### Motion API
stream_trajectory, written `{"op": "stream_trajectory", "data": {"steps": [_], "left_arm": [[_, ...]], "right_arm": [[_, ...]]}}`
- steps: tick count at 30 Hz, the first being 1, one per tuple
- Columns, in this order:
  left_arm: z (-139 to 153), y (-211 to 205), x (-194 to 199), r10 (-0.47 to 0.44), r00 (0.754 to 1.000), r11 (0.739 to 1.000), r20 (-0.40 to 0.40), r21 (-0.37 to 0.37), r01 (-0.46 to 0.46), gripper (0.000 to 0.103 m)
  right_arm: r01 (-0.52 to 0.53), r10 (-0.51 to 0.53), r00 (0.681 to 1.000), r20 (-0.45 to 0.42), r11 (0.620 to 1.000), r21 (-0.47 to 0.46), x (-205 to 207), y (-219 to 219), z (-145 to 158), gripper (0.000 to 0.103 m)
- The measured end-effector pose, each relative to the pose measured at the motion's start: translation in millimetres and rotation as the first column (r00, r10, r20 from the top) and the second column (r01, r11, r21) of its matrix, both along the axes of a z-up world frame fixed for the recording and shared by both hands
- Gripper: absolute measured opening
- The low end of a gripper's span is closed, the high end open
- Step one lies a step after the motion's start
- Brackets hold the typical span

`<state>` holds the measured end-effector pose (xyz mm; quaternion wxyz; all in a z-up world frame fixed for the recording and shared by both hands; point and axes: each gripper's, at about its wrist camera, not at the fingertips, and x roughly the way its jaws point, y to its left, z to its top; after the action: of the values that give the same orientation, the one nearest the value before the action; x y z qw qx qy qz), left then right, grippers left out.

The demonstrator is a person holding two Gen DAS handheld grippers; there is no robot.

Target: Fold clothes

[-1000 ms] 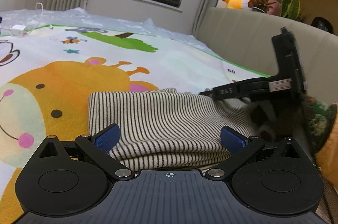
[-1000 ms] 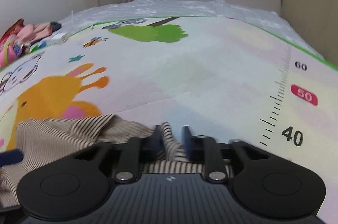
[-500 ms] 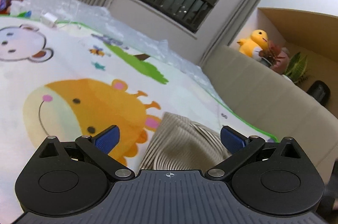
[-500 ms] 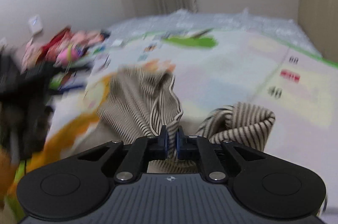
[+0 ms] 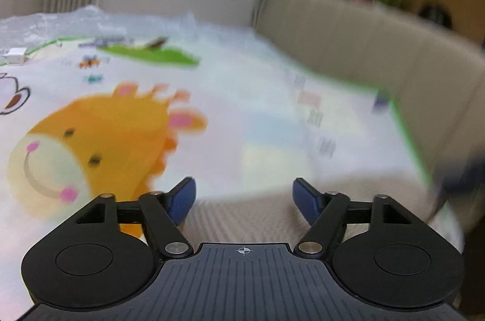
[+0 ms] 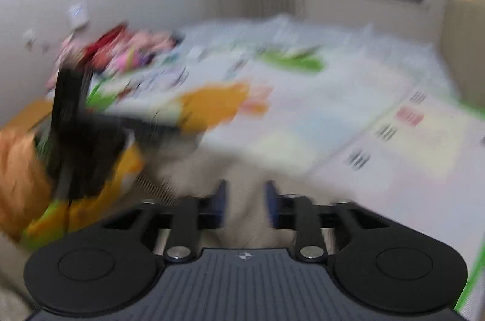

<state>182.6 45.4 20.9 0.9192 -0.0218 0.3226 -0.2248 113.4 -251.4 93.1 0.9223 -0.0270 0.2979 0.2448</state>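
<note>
Both views are smeared with motion. The left tool [image 5: 244,195] has its fingers spread wide over the striped garment [image 5: 242,218], which lies on the cartoon play mat [image 5: 227,108]. The right tool [image 6: 245,201] is parted with the pale cloth between its fingers, not visibly pinched.

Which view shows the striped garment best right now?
The right wrist view, barely: the striped garment lies between the right tongs, stripes faintly visible at left. The left wrist view shows only a blurred beige patch between the open left tongs.
</note>
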Motion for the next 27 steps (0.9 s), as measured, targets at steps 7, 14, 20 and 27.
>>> {"op": "stream_trajectory", "data": {"steps": [7,14,20,27], "left_arm": [[-7.2,45.1,-19.3,-0.015,0.995,1.0,-0.095,0.024,0.017,0.09],[-3.0,60.6,1.1,-0.091,0.942,0.952,-0.322,-0.305,-0.012,0.079],[-27.8,37.5,24.4,-0.141,0.925,0.944,-0.351,-0.329,0.019,0.073],[-22.7,39.1,82.8,-0.054,0.956,0.948,-0.288,-0.317,-0.042,0.056]], "right_arm": [[0.181,-0.182,0.952,-0.247,0.983,-0.023,40.8,-26.4,-60.2,0.054],[0.162,-0.16,0.949,-0.27,0.987,-0.016,25.3,-31.2,-70.8,0.055],[0.173,-0.133,0.934,-0.332,0.981,0.093,39.3,-31.2,-91.2,0.054],[0.177,-0.113,0.955,-0.273,0.959,0.222,99.2,-9.2,-97.2,0.037]]}}
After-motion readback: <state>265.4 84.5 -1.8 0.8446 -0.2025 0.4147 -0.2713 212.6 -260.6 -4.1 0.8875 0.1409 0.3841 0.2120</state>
